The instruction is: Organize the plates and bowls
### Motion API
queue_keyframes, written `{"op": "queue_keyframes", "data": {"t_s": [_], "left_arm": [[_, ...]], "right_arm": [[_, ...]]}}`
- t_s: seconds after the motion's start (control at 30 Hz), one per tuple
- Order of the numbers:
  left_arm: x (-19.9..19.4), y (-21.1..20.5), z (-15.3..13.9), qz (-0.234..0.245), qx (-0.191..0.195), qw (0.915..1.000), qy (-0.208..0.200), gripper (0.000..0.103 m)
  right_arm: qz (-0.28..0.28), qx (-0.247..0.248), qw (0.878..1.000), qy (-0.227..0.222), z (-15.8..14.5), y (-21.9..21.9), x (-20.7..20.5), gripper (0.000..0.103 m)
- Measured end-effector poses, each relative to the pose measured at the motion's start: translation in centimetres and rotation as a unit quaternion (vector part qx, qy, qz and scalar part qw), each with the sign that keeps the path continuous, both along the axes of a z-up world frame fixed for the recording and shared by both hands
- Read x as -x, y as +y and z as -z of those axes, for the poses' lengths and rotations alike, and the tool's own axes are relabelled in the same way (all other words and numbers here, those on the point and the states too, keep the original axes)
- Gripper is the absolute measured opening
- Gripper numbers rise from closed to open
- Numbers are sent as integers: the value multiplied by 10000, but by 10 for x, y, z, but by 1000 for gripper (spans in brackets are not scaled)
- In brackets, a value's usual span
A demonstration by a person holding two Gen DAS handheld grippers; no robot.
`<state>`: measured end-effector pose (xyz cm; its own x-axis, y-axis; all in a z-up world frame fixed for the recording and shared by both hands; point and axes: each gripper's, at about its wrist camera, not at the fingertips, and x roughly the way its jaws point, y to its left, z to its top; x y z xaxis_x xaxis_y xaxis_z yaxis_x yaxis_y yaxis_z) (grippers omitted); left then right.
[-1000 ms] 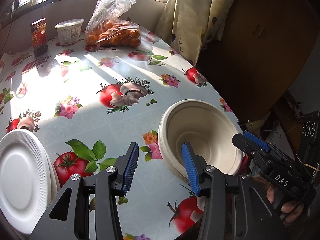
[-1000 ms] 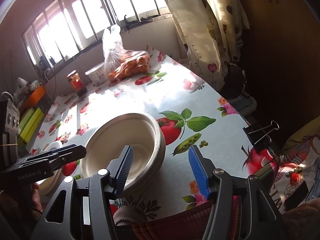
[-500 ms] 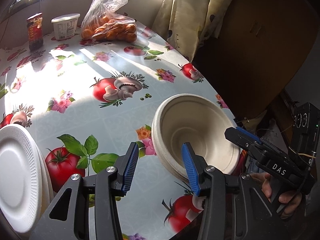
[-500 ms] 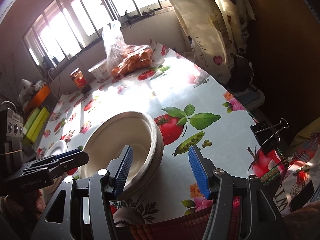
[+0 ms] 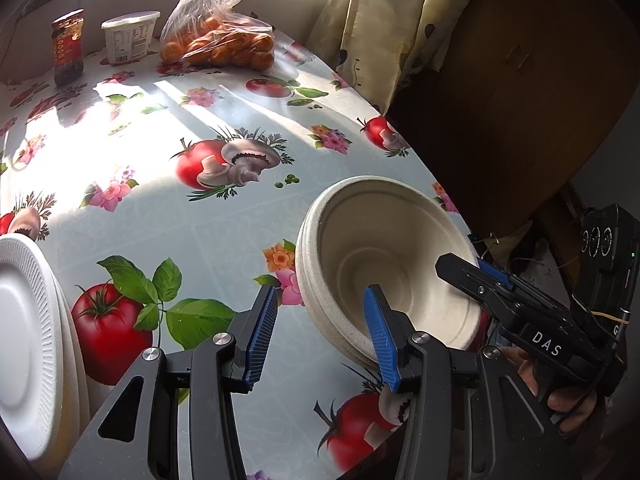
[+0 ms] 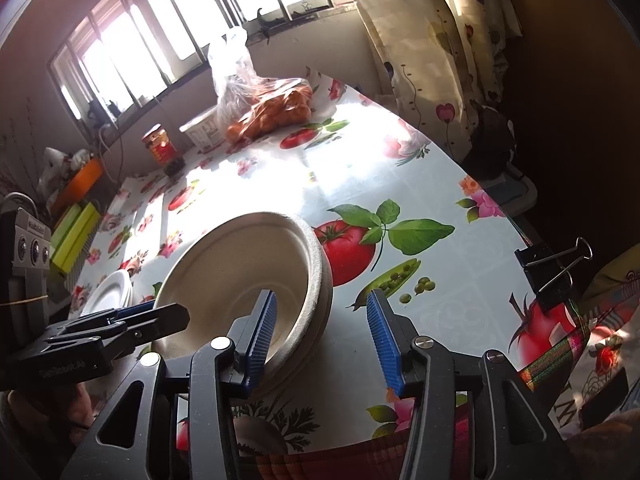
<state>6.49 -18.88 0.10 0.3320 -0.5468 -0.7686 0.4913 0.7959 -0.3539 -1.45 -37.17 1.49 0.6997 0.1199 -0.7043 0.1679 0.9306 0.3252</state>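
White letters "DAS" stand on the black body of the right tongs (image 5: 486, 280), seen in the left wrist view. Faint lettering on the body of the left tongs (image 6: 160, 316), in the right wrist view, appears to read "GenRobot.AI"; it is dim. The tub (image 5: 130, 36) carries a printed label, and the jar (image 5: 68, 46) a red label with gold marks; neither is legible.

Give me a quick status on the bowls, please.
Right gripper open, jaws just closing, bowl stack rim between them. Left gripper open at the rim too. Nothing in the way.
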Motion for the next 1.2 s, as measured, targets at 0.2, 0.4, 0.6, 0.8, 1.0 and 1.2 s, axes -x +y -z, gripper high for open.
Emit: {"op": "queue_keyframes", "data": {"t_s": [0.2,0.4,0.6,0.8,1.0,1.2], "left_arm": [[-1,-1,2,4,-4,10000,27,46],[0,-6,3,55,-7,10000,36,34],[0,-7,3,70,7,10000,51,32],[-1,-7,3,41,3,10000,60,30],[-1,-8,3,29,-31,10000,41,29],[0,-9,2,19,-52,10000,31,29]], "right_arm": [[-4,-61,10000,-27,1,-1,0,34],[-111,-87,9999,-22,1,2,-1,25],[-97,-80,9999,-5,1,4,-2,22],[-90,-67,9999,10,0,4,-2,21],[-89,-68,9999,8,0,4,-2,21],[-72,-52,10000,15,0,4,-2,19]]}}
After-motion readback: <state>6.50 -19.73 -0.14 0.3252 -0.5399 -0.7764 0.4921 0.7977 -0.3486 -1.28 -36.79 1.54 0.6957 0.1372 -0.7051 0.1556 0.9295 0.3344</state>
